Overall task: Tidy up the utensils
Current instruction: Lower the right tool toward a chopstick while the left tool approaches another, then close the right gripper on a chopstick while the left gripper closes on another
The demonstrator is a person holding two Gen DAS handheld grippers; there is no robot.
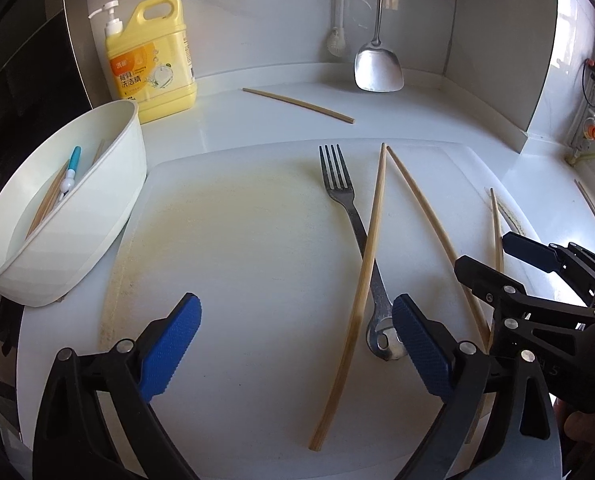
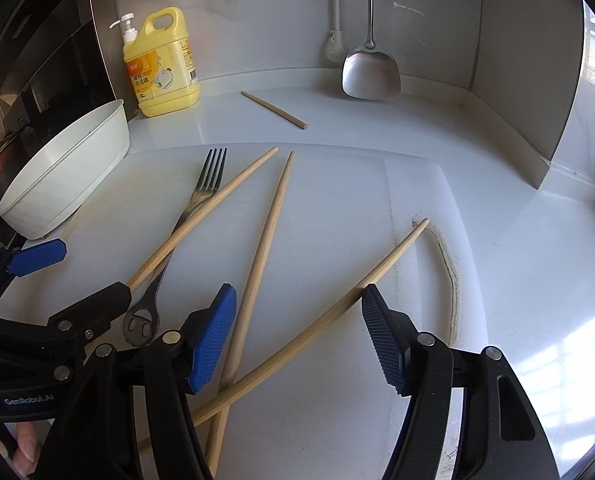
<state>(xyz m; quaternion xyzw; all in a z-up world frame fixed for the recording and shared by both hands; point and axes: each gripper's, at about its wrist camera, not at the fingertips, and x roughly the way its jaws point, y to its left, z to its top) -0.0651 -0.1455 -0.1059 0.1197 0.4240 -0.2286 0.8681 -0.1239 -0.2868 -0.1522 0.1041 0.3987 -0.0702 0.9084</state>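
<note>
Now, label by label, what lies before you:

Left gripper [image 1: 296, 338]: low in the left wrist view; your jaws stand wide apart with nothing pressed between the blue pads; the fork's handle end lies just beside the right-hand pad, and one chopstick runs between the two pads without touching either.

Right gripper [image 2: 298, 338]: low in the right wrist view; your jaws are parted and grip nothing; a chopstick [image 2: 325, 316] slants up between them, passing close by the right-hand pad; whether it touches, you cannot tell.

Fork [image 1: 351, 220]: centre of the left wrist view, flat on the board, tines toward the wall; a chopstick [image 1: 367, 256] lies across its handle.

Other chopsticks: one [image 1: 425, 216] slants just right of the fork on the board; one [image 1: 297, 105] lies alone on the counter in the upper centre, well apart from the rest; in the right wrist view two cross at the lower centre.

Cutting board [image 1: 237, 220]: white, stained yellowish; fills the middle of both views.

Bin [image 1: 97, 200]: white, tilted, left edge of the frame; chopsticks and a blue-handled utensil [image 1: 71, 170] lie inside it.

Detergent jug [image 1: 153, 60]: yellow, upper left, just behind the bin.

Spatula [image 1: 377, 66]: steel, hanging against the wall in the upper centre.
</note>
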